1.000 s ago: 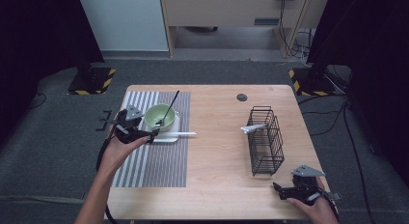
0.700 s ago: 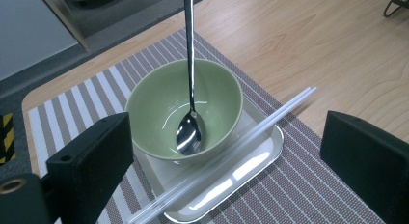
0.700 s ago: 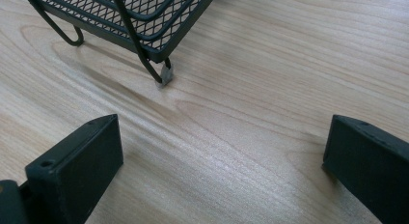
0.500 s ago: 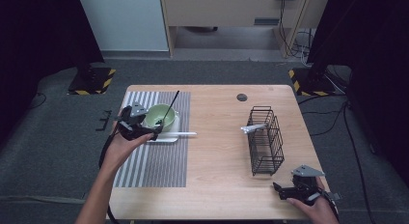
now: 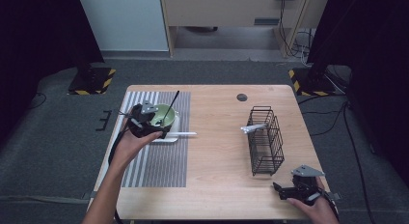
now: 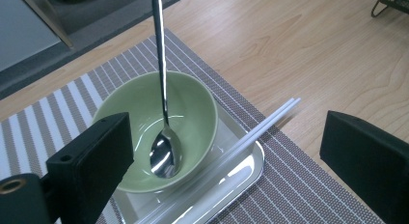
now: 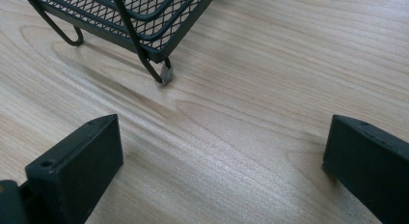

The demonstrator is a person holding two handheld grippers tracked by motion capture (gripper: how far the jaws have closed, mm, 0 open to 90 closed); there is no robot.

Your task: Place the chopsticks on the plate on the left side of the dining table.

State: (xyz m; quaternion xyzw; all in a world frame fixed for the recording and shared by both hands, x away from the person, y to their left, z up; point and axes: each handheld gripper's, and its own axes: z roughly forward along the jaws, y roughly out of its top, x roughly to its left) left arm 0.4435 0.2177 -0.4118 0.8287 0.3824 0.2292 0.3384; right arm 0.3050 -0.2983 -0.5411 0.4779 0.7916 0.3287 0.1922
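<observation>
A light green bowl (image 5: pixel 162 114) (image 6: pixel 159 122) stands on a small metal tray (image 5: pixel 170 137) (image 6: pixel 241 178) on the striped placemat (image 5: pixel 154 161) (image 6: pixel 313 195). A metal spoon (image 5: pixel 170 108) (image 6: pixel 164 132) leans in the bowl, handle up and away. White chopsticks (image 5: pixel 182 133) (image 6: pixel 255 134) lie across the tray's edge. My left gripper (image 5: pixel 144 121) (image 6: pixel 222 161) hovers open just above the bowl's near-left side, holding nothing. My right gripper (image 5: pixel 289 190) (image 7: pixel 217 171) rests open near the table's front right corner, nothing between its jaws.
A black wire basket (image 5: pixel 265 139) (image 7: pixel 125 16) stands at the right of the wooden table (image 5: pixel 217 151), with a metal utensil (image 5: pixel 253 128) sticking out of its left side. A dark round spot (image 5: pixel 241 97) marks the table's far edge.
My left gripper has shifted slightly closer to the bowl. The right gripper has stayed put.
</observation>
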